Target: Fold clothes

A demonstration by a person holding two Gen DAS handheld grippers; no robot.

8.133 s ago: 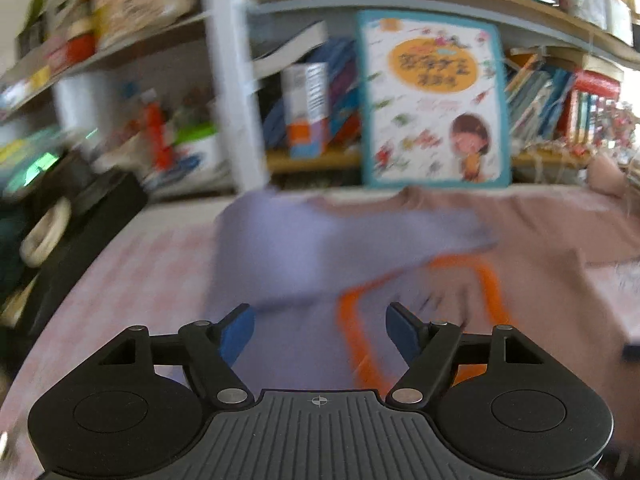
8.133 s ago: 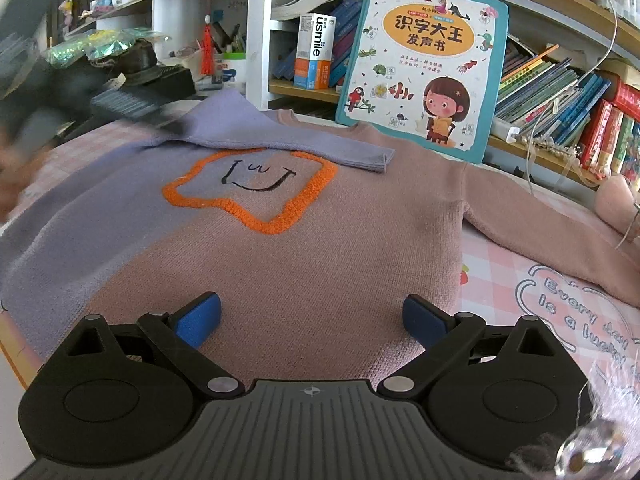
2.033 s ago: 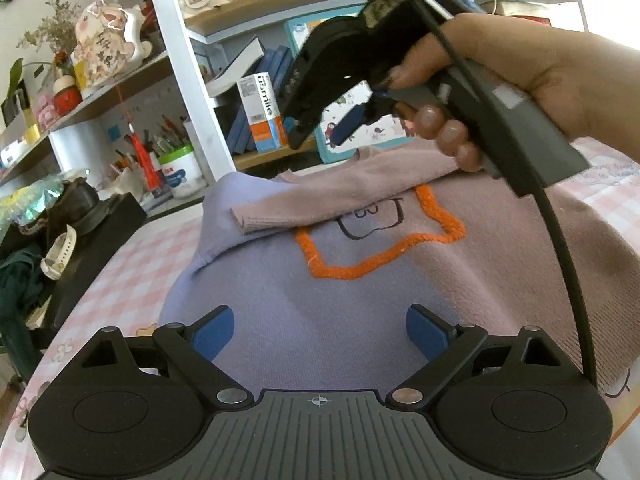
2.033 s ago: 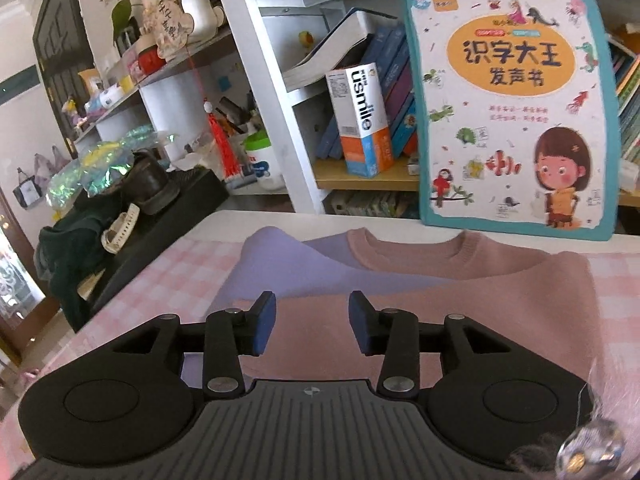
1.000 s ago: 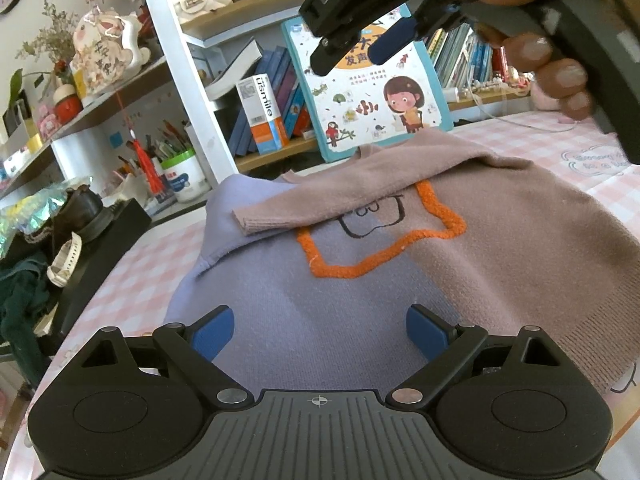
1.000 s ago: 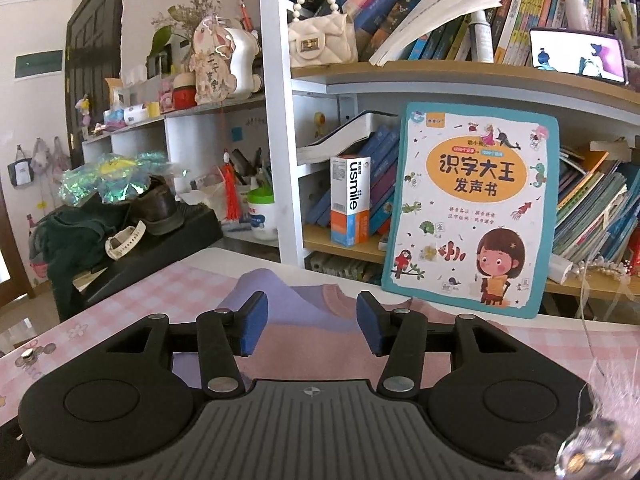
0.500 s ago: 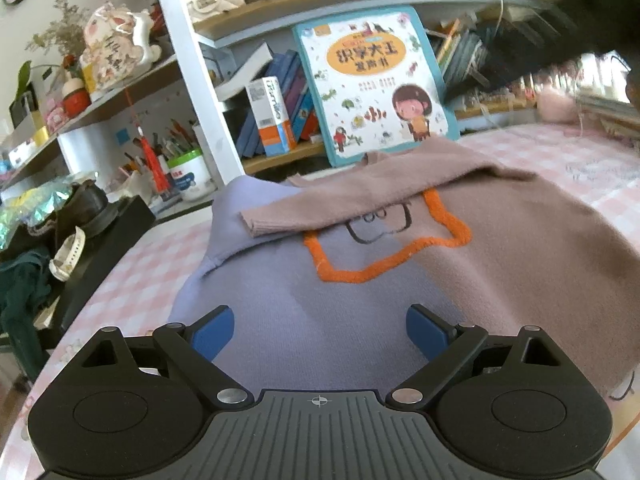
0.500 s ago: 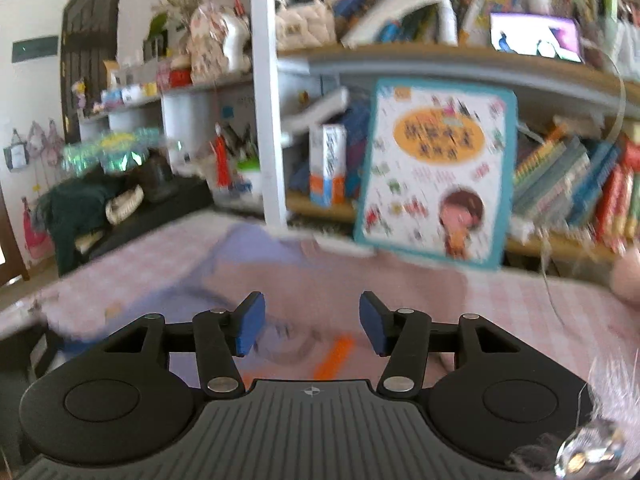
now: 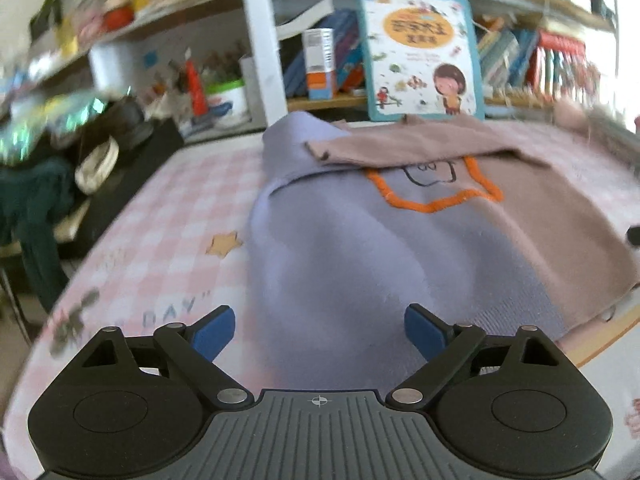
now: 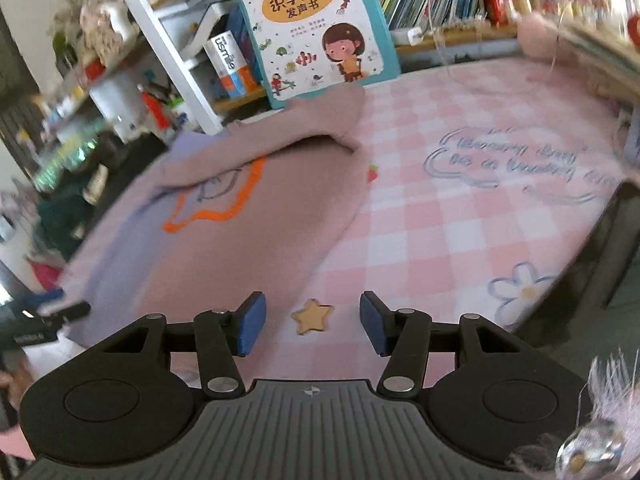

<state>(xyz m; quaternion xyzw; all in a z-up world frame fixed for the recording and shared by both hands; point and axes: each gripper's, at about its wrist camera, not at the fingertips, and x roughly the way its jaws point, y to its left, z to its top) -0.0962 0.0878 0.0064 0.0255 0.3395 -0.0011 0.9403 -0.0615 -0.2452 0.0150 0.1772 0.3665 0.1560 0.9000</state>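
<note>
Sweater (image 9: 360, 264): lilac one half, dusty pink other, orange outline (image 9: 436, 204) round black doodle face. Cloth (image 10: 460, 216) under sweater: pink-white check, blue lettering, yellow star (image 10: 312, 316), white flower (image 10: 520, 286). Book (image 10: 316, 28) behind sweater: teal border, orange title patch. Gripper pads (image 9: 212, 334) blue.

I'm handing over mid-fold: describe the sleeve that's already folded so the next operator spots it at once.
On the pink checked table cover lies a half lilac, half dusty-pink sweater, below the propped picture book. The folded sleeve is the dusty-pink band lying across the chest, just above the orange outline.
</note>
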